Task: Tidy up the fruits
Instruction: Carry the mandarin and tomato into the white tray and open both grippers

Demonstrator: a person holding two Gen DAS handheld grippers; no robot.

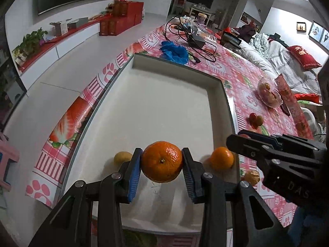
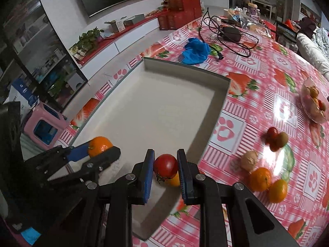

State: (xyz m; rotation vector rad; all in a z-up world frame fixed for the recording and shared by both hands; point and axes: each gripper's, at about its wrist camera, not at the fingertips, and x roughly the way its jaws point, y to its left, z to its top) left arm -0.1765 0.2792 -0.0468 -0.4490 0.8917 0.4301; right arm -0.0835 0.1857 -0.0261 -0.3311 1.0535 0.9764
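My left gripper (image 1: pixel 162 169) is shut on a large orange mandarin (image 1: pixel 162 161) and holds it above the near end of the white tray (image 1: pixel 144 65); it also shows in the right wrist view (image 2: pixel 100 146). A yellow fruit (image 1: pixel 122 158) and a small orange (image 1: pixel 221 158) lie in the tray beside it. My right gripper (image 2: pixel 165 170) is shut on a red tomato (image 2: pixel 165 164) over the tray's near right part, with a yellow-orange fruit (image 2: pixel 173 180) just below it. Several loose fruits (image 2: pixel 267 182) lie on the tablecloth to the right.
A clear bowl of fruit (image 2: pixel 314 103) stands at the far right. Blue gloves (image 2: pixel 195 50), a black adapter with cables (image 2: pixel 230 34) and clutter lie beyond the tray. The table's left edge drops to the floor; a pink stool (image 2: pixel 44 123) stands there.
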